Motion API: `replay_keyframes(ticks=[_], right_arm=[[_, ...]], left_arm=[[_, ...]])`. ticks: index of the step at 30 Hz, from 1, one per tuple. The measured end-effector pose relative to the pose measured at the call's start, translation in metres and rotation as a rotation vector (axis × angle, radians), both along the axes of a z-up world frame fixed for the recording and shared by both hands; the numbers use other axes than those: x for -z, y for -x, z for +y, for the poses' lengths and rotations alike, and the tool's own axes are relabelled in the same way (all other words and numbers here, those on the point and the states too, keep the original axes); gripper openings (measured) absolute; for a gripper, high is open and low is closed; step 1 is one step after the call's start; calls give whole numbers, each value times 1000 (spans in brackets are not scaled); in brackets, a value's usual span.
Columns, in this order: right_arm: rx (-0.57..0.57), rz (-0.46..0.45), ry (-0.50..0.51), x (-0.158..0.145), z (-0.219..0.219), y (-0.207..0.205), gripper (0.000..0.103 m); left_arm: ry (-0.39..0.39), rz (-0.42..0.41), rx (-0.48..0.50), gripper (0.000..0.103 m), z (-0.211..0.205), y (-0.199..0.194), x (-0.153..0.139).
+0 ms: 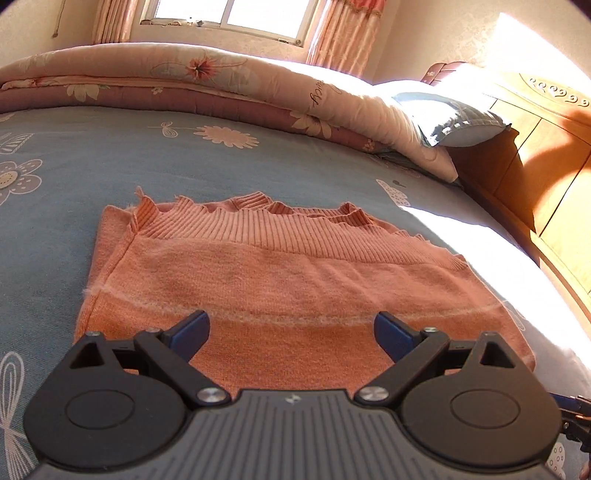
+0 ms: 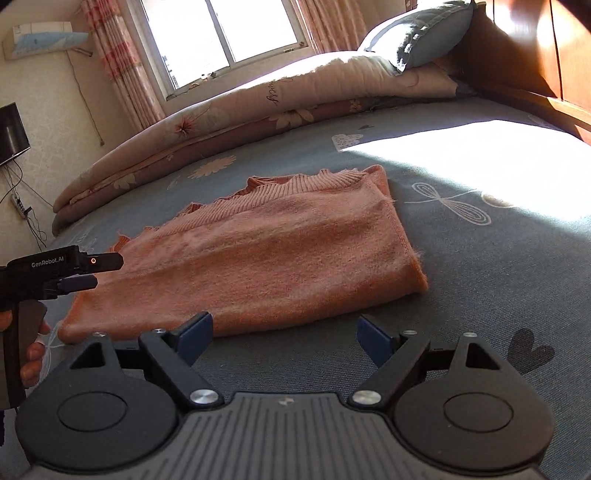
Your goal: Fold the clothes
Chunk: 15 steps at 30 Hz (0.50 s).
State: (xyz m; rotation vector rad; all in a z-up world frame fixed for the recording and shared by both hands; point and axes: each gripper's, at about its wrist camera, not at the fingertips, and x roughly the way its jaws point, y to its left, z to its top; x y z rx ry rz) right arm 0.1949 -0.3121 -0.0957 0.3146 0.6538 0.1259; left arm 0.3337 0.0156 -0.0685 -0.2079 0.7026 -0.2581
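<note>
an orange knitted sweater (image 1: 288,280) lies folded into a rough rectangle on a bed (image 1: 92,166) covered by a blue sheet with pale flowers and dragonflies. its ribbed, scalloped edge lies at the far side, toward the window (image 1: 229,14); a faint pale line runs across the knit nearer the cameras.

the left hand-held gripper (image 1: 291,332) hangs over the near part of the sweater, its blue-padded fingers (image 1: 192,332) spread wide with the knit showing between them; whether the pads touch the fabric cannot be told. in the right wrist view it shows from the side at the left edge, above the sweater's left end, held by a hand (image 2: 33,354).

the right hand-held gripper (image 2: 284,336) is also spread wide, with nothing pinched. it sits over the near edge of the sweater, the left pad (image 2: 195,336) in front of the knit and the right pad over bare sheet.

a folded floral quilt (image 1: 184,85) lies along the far side of the bed, a blue pillow (image 1: 454,118) rests at its end, against a wooden headboard (image 1: 546,155). sunlight falls in a bright patch on the sheet to the right of the sweater.
</note>
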Motion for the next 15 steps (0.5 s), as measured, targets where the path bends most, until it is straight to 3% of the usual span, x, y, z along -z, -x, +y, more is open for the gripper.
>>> replay_keyframes(ticks=[6, 11, 15], right_arm=[[14, 215, -35, -32, 1, -12, 88], [8, 299, -73, -94, 14, -24, 88], [20, 337, -87, -129, 31, -46, 78]], left_arm=[[16, 171, -132, 95, 26, -13, -12], [-10, 244, -53, 95, 32, -2, -54], [28, 297, -6, 95, 39, -3, -81]])
